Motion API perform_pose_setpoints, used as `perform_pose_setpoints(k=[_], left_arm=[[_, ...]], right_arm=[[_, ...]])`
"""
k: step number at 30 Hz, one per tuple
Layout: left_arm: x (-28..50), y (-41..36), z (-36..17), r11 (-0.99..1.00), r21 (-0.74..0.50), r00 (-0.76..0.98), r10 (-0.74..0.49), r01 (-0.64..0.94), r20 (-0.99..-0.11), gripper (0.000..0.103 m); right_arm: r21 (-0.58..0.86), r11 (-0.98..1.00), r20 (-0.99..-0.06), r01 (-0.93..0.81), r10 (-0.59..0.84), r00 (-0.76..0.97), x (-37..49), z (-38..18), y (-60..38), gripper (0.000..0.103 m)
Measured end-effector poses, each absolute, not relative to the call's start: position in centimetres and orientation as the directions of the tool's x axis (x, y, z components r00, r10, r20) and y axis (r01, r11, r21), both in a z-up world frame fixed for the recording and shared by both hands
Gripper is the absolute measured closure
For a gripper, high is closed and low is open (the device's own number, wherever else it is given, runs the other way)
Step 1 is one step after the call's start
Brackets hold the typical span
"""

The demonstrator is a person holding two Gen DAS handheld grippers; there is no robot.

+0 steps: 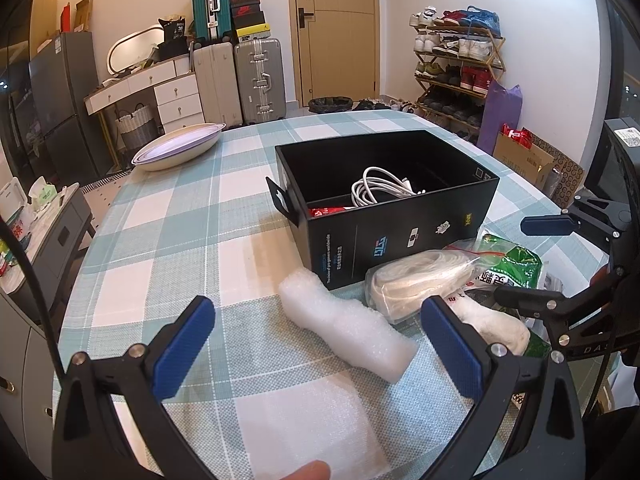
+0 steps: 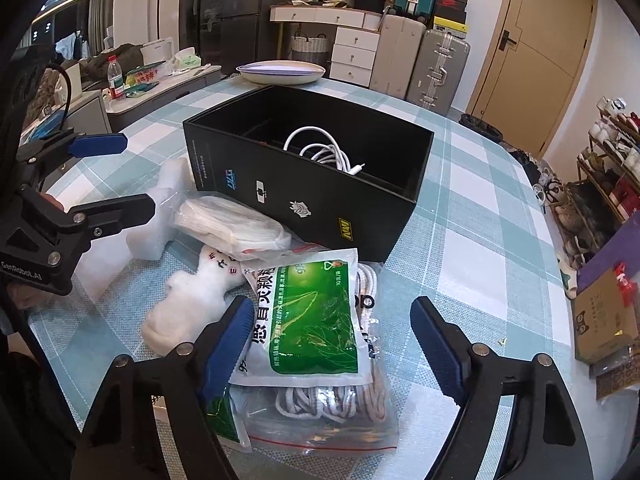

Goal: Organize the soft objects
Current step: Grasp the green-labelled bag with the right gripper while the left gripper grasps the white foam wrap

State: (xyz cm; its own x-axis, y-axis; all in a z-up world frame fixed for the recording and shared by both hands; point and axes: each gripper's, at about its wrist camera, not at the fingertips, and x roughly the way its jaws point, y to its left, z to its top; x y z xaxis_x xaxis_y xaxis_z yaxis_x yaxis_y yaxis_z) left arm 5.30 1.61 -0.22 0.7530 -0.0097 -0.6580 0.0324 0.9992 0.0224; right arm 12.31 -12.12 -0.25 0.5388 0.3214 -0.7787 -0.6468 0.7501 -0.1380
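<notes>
In the left wrist view, the left gripper point(image 1: 318, 354) stood apart, empty, astride the foam roll point(image 1: 346, 330) lying slantwise before the black box point(image 1: 400, 232), while in the right wrist view the right gripper point(image 2: 332, 350), likewise apart, straddled the green packet point(image 2: 310, 320).

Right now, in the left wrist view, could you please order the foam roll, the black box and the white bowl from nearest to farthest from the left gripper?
1. Foam roll: lying between the open fingers of the left gripper, toward the right one.
2. Black box: just beyond the roll, right of centre on the table.
3. White bowl: at the far left table edge.
</notes>
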Motion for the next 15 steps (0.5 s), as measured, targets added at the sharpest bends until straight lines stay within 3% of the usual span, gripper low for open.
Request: perform_pose_setpoints(k=[4,8,15], left_arm=[[5.31,1.64,-0.46,0.999,0.025,0.750,-0.010,0.035,-0.661,0.000],[5.33,1.67,-0.49,0.999,0.025,0.746,-0.009,0.035,-0.666,0.000],[5.43,1.72,-0.28,0.999,0.022,0.743,-0.009,0.033,-0.669,0.000]], right_arm=[[-0.133,0.745,-0.784,-0.654,0.325,0.529,12.37,-0.47,-12.19,0.030],[-0.118,0.737,-0.785,-0.666,0.341,0.517,12.47,-0.33,-12.35,0.048],[-0.098,0.721,-0.779,-0.685,0.372,0.504,12.16,0.23,-12.76,0.050]])
